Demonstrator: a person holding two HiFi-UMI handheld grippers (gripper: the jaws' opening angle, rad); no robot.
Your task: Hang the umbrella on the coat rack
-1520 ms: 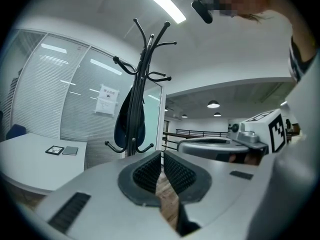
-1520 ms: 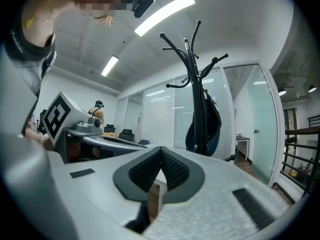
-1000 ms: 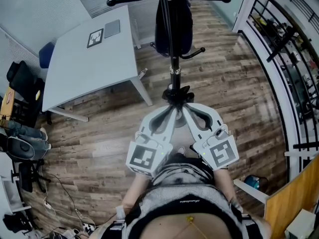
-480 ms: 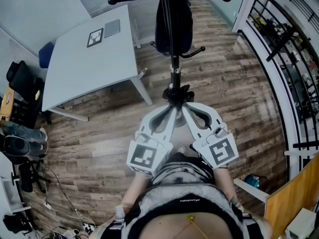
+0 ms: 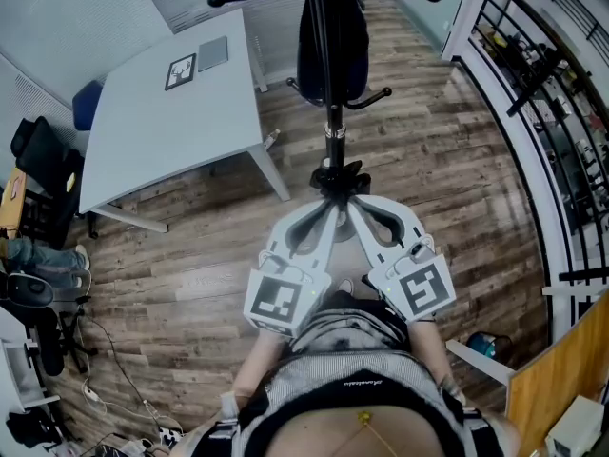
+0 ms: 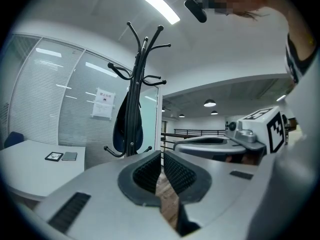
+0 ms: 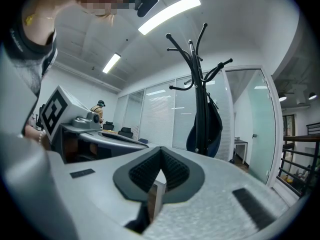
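A black coat rack (image 5: 332, 136) stands on the wood floor straight ahead. A dark blue folded umbrella (image 5: 350, 55) hangs from it, close against the pole. My left gripper (image 5: 330, 209) and right gripper (image 5: 350, 208) are held side by side near my body, tips pointing at the rack and well short of it. Both are shut with nothing between the pads. In the left gripper view the rack (image 6: 136, 69) and umbrella (image 6: 121, 126) rise beyond the shut left gripper (image 6: 162, 159). In the right gripper view the rack (image 7: 196, 59) and umbrella (image 7: 212, 126) stand past the shut right gripper (image 7: 160, 156).
A white table (image 5: 162, 122) with a marker card (image 5: 181, 72) and a grey pad stands left of the rack. A black railing (image 5: 561, 141) runs along the right. Chairs, bags and floor cables crowd the left edge, where a person's legs (image 5: 38, 253) show.
Both grippers have kept still. At the left edge the seated person's legs have slid further toward the frame edge.
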